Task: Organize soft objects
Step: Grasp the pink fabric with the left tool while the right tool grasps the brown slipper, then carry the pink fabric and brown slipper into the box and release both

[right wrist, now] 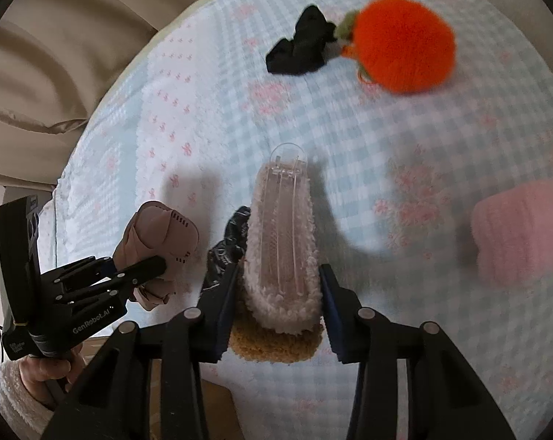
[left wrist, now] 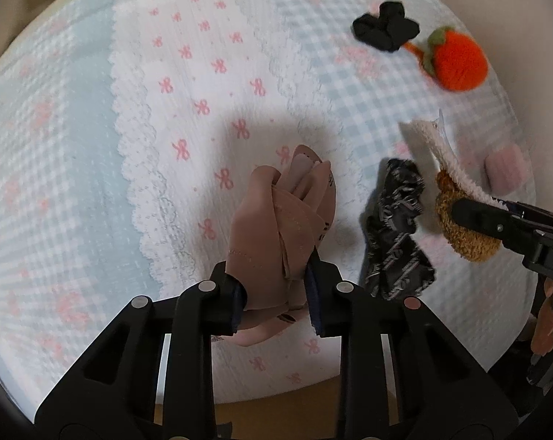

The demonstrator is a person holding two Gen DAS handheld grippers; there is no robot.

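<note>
The left claw (left wrist: 276,293) is clamped on a folded beige cloth (left wrist: 280,220) near the bed's (left wrist: 74,146) near edge; the right claw (right wrist: 276,308) pinches a fluffy hair clip (right wrist: 281,256). Beyond, a patterned scrunchie (left wrist: 393,227), pink pad (right wrist: 514,231), black scrunchie (right wrist: 298,47) and orange pompom (right wrist: 404,44) lie scattered, apparently unsorted.

The left claw (left wrist: 276,297) clamped a folded dusty-pink fabric bundle (left wrist: 280,227) above the bow-printed pastel cloth (left wrist: 188,84) (a dark patterned scrunchie (left wrist: 397,227) lay just beside it).
</note>
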